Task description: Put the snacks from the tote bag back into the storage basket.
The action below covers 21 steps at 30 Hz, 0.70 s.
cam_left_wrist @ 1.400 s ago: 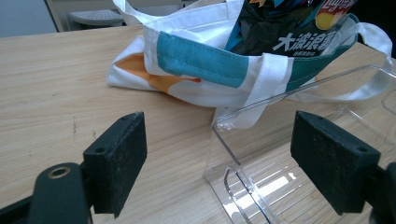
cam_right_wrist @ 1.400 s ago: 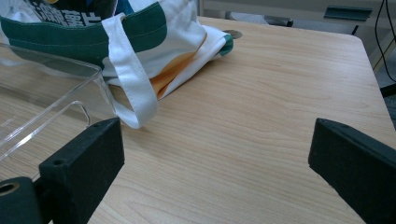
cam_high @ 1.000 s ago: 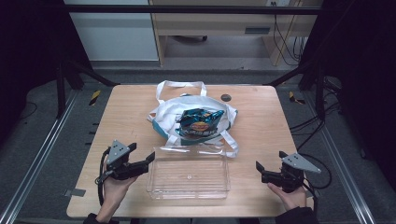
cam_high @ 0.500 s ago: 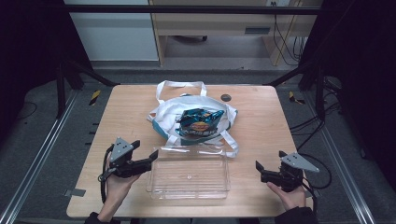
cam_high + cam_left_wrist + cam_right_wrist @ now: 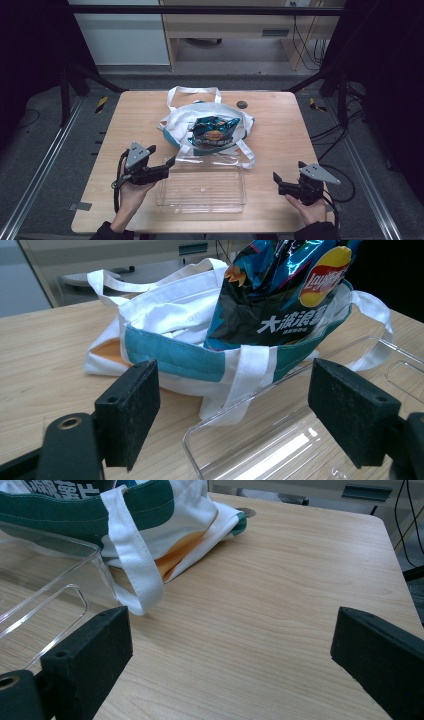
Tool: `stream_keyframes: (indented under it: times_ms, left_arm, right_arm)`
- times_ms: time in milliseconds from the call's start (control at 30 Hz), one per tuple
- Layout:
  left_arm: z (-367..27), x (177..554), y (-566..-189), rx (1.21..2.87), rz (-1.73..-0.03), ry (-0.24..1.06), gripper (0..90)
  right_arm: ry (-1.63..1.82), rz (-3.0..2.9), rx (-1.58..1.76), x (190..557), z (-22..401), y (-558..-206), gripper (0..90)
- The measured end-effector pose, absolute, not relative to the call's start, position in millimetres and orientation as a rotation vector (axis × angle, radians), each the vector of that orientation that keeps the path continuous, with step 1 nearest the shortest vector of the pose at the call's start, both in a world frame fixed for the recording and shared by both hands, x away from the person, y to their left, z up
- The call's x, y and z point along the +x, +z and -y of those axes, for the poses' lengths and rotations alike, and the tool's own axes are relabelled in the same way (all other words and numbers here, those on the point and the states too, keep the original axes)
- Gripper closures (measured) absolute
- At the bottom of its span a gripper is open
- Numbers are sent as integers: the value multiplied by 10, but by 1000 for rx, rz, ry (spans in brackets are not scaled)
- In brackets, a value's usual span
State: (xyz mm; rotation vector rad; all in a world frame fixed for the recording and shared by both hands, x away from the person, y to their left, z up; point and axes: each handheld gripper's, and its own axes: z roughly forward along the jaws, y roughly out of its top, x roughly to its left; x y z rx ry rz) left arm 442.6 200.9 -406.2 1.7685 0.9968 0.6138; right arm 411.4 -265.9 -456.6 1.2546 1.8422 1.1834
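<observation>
A white tote bag (image 5: 210,117) with a teal band lies at the middle of the wooden table (image 5: 280,130). A blue chip bag (image 5: 214,132) sticks out of its mouth. In front of it sits a clear plastic tray (image 5: 202,185), holding nothing. My left gripper (image 5: 162,156) is open at the tray's left far corner. In the left gripper view the left gripper (image 5: 235,390) faces the tote (image 5: 170,315), the chip bag (image 5: 280,295) and the tray corner (image 5: 250,440). My right gripper (image 5: 286,172) is open to the right of the tray; the right gripper (image 5: 235,635) frames bare wood, with the tote (image 5: 190,510) and tray (image 5: 55,575) to its left.
A small dark round disc (image 5: 242,104) lies on the table behind the tote. A white tote strap (image 5: 135,560) drapes over the tray's far right corner. Bare wood stretches to the right of the tote. Dark floor and metal frame rails surround the table.
My left gripper has moved right and slightly forward, up to the tray's left far corner. The right gripper, tote and tray have stayed put.
</observation>
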Motion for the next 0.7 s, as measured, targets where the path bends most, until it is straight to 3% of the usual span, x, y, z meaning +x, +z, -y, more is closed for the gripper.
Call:
stream_keyframes:
  times_ms: [700]
  left_arm:
    - [-1790,4577,-3961,1775,-955,601,221]
  right_arm:
    - [1182,-1849,1254,4121,2650,-4567,37]
